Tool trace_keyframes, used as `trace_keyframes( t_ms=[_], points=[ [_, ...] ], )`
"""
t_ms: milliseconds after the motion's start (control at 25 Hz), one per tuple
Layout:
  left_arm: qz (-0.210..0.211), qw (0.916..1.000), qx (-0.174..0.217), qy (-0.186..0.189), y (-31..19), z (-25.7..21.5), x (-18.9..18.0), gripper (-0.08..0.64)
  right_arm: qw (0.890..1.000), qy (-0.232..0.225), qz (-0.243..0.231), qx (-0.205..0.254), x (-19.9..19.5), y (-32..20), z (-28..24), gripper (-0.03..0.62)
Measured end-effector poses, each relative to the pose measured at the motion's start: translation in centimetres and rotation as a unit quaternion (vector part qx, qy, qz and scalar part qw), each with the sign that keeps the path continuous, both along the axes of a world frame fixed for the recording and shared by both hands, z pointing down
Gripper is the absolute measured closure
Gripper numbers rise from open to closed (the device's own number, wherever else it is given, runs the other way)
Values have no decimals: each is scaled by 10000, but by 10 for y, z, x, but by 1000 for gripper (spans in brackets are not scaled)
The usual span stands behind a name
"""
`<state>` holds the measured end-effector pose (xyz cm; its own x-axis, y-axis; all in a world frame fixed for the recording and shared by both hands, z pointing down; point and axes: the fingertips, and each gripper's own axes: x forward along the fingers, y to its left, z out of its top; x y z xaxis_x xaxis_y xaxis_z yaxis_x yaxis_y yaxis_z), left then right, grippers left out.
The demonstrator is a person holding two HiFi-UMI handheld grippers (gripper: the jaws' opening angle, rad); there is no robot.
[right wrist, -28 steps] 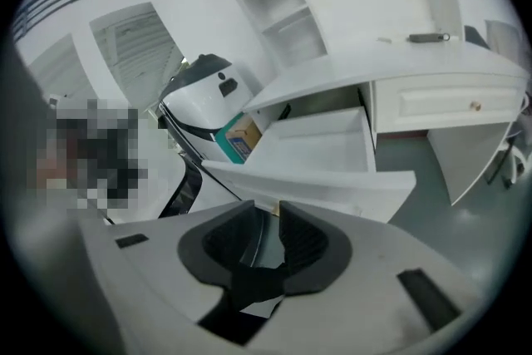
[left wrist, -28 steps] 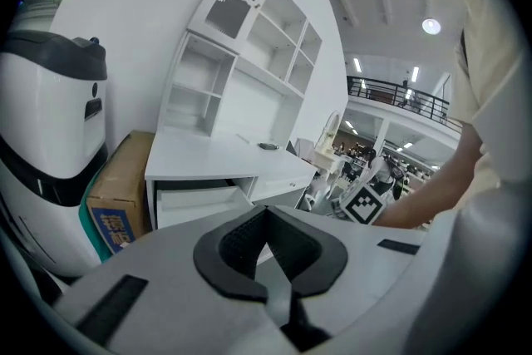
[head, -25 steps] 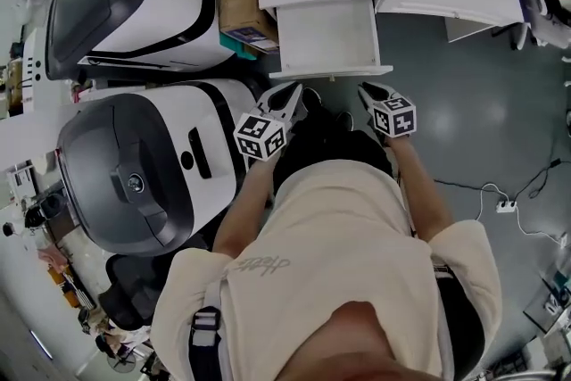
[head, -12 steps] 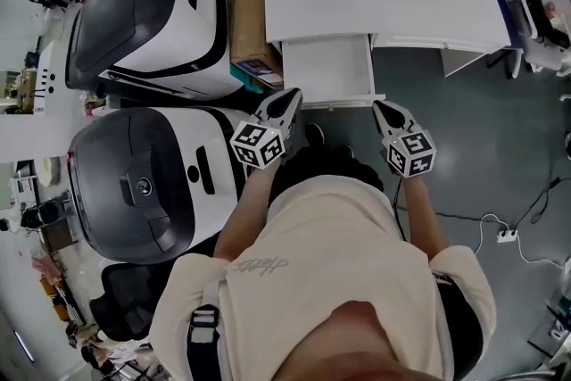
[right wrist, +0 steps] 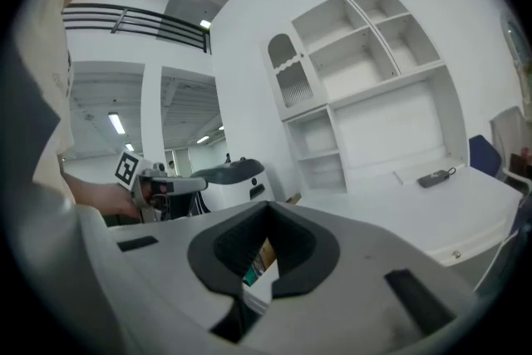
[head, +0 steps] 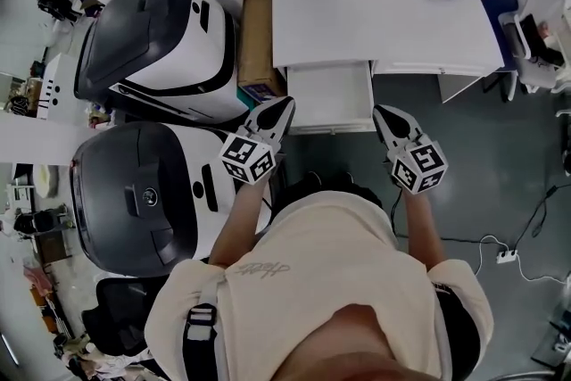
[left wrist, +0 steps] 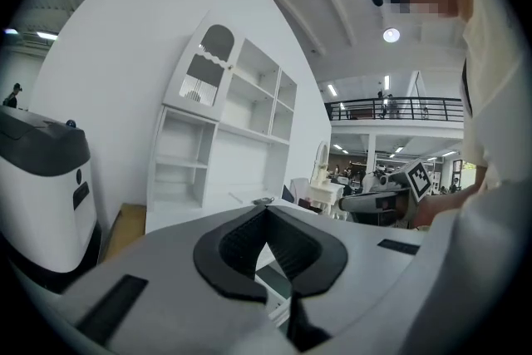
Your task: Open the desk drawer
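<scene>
Looking down on a white desk point(head: 357, 31) over grey floor point(head: 482, 156), with its drawer point(head: 328, 98) pulled out.
Holding left gripper point(head: 278, 110) and right gripper point(head: 385, 116) closed and empty near the drawer's front corners; hemmed at left by two white-and-black machines point(head: 152, 31) and a cardboard box point(head: 259, 31).

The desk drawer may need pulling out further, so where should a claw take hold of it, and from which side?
Probably by the front panel of the drawer, the thin strip across its end nearest the person. Come down from above on that side, one jaw inside the tray, one outside. No handle shows from here.
</scene>
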<state>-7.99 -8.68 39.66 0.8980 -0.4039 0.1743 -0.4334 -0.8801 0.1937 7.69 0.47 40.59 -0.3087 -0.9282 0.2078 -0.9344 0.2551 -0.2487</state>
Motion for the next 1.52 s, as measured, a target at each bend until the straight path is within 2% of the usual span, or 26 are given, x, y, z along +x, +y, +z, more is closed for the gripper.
trace_keyframes(
  t_ms=[200,360,520,920,1080,1280,1520],
  points=[
    [56,9997,176,161,-14,-25,-4,560,9986,156,18,499,-13,-8,-55,598],
    [141,9989,339,305,-15,-53,-6,560,9968,417,1,685,-19,-15,-85,598],
    [214,9977,541,339,-19,-71,-8,560,9961,494,-23,736,-24,-24,-96,598],
    [33,9935,1126,171,-33,-92,-30,560,9916,864,52,957,-31,-46,-110,600],
    [-50,9937,1103,165,-37,-92,-36,560,9914,849,44,996,-38,-55,-113,600],
    [40,9946,1031,128,-32,-80,-33,560,9918,851,70,952,-45,-54,-106,600],
    [-8,9948,998,205,-38,-81,-35,560,9919,850,199,919,-39,-48,-108,600]
  ],
)
